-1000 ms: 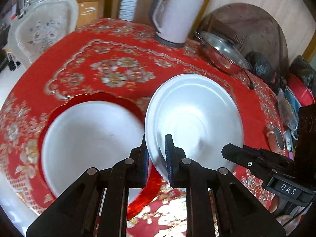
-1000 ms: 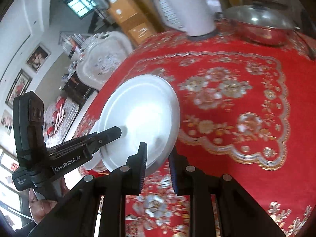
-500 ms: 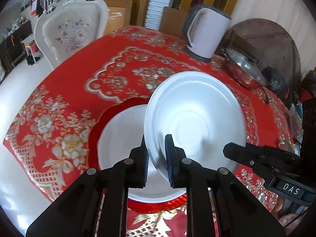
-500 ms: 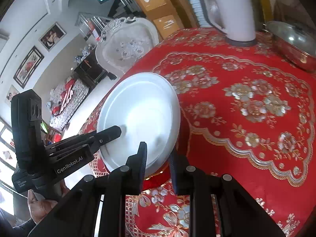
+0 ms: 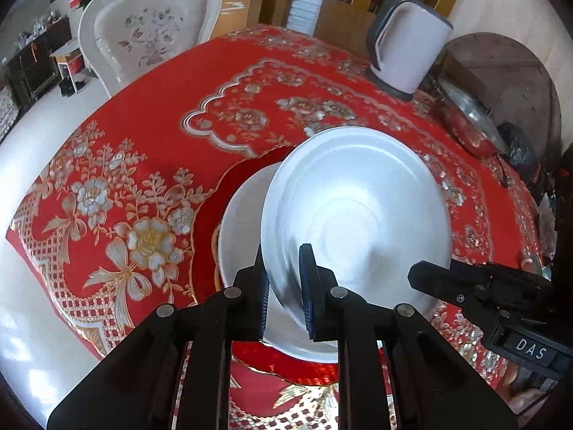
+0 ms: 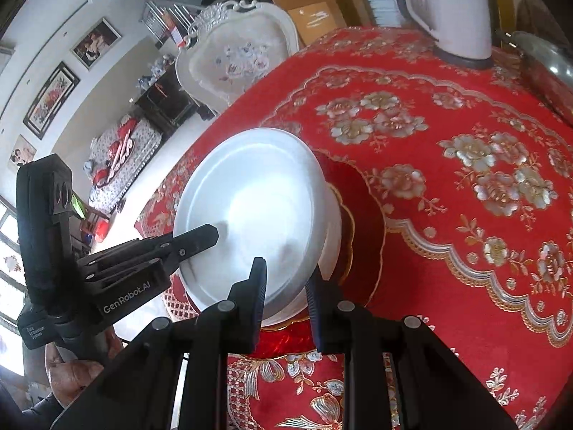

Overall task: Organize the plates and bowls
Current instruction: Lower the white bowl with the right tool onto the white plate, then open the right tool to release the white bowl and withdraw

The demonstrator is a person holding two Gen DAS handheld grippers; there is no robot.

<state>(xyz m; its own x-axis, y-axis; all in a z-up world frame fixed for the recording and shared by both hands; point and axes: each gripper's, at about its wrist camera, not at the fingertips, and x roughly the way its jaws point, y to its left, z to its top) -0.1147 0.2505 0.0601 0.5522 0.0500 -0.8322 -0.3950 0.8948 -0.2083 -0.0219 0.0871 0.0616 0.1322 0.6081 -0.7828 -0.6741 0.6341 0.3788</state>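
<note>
Both fisheye cameras are looking steeply down along their own gripper fingers, sitting close above the white plate (image 5: 358, 215) held over the red tablecloth (image 5: 143, 136). The left wrist view is facing it from the plate's left edge, the right wrist view from its right edge (image 6: 258, 208). Both are sharing that plate, the kettle (image 5: 408, 46) beyond it and the pale chair (image 6: 236, 61) past the table.

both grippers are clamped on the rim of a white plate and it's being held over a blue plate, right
Not quite. Both views show the left gripper and right gripper clamped on the white plate, but the stack beneath is another white dish on a red plate, not blue.
</note>
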